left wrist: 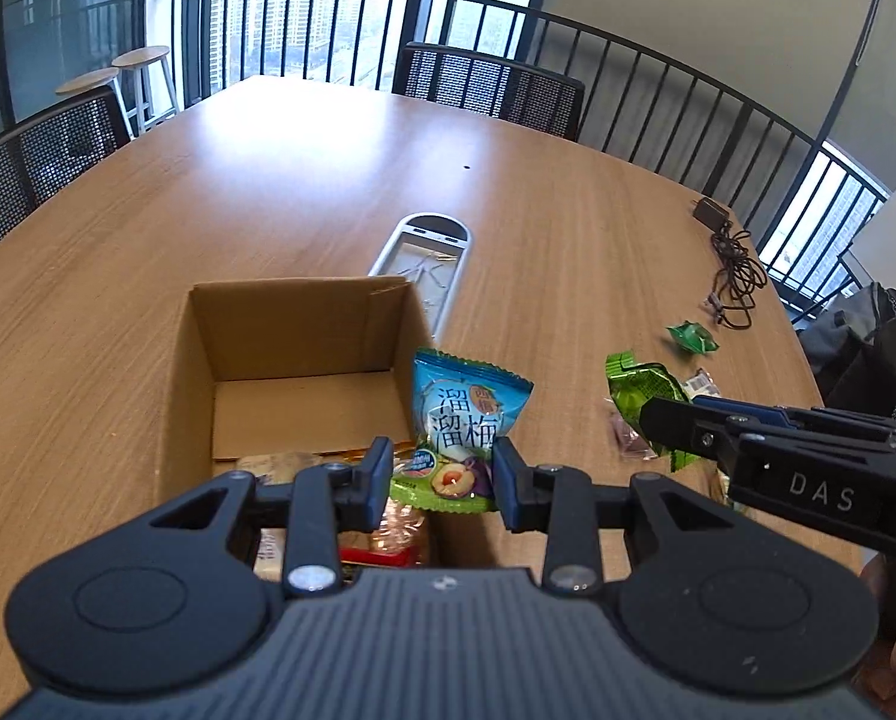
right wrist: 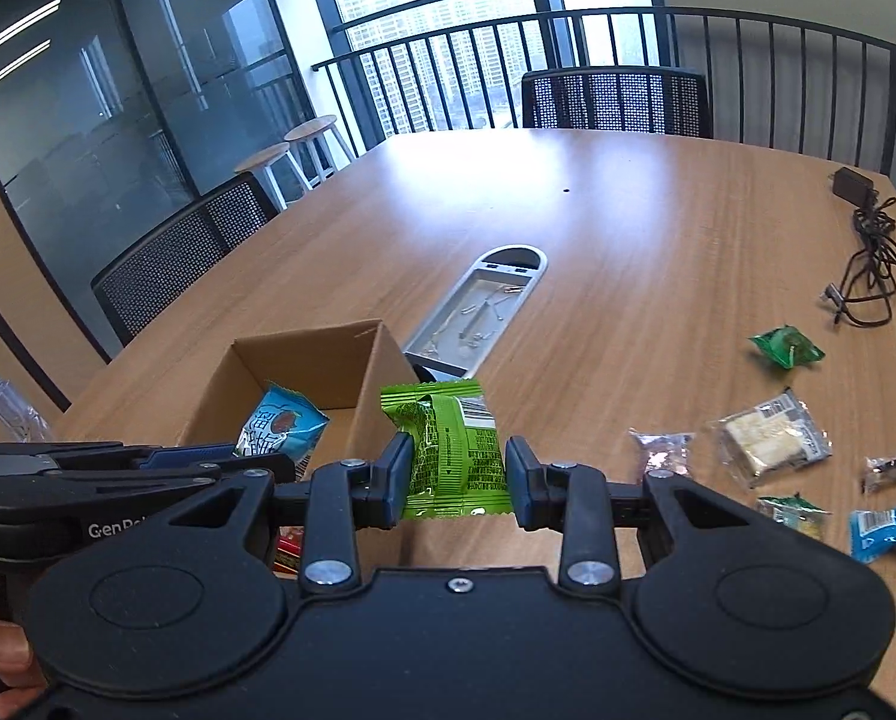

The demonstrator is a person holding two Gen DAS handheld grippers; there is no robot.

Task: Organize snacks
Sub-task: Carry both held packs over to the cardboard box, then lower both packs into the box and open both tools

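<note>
The table [right wrist: 658, 228] carries everything, and places below are given relative to the cardboard box [left wrist: 292, 330], which stands open-topped near its front edge so that packets can be dropped in from above. Some packets are already seen at the box's near end, among them a pale one and a red one [left wrist: 376, 555]; the far part of its floor is bare.

The left gripper [left wrist: 440, 474] is held just at the box's right wall, its jaws set on either side of a blue plum packet [left wrist: 466, 420], which is kept upright; it appears to be gripped, judged ready for release into the box. The right gripper [right wrist: 459, 474] is held to the right of the box, jaws clenched on a green packet [right wrist: 448, 450], presumably next in line.

Further right of the box, loose snacks are left on the wood: a clear biscuit packet [right wrist: 769, 441], a dark green packet [right wrist: 787, 348], a small blue packet [right wrist: 886, 531] and small wrapped sweets [right wrist: 661, 450]. Beyond the box a grey cable tray [right wrist: 484, 306] is set into the table, and a charger with cord [right wrist: 868, 252] lies well right.
</note>
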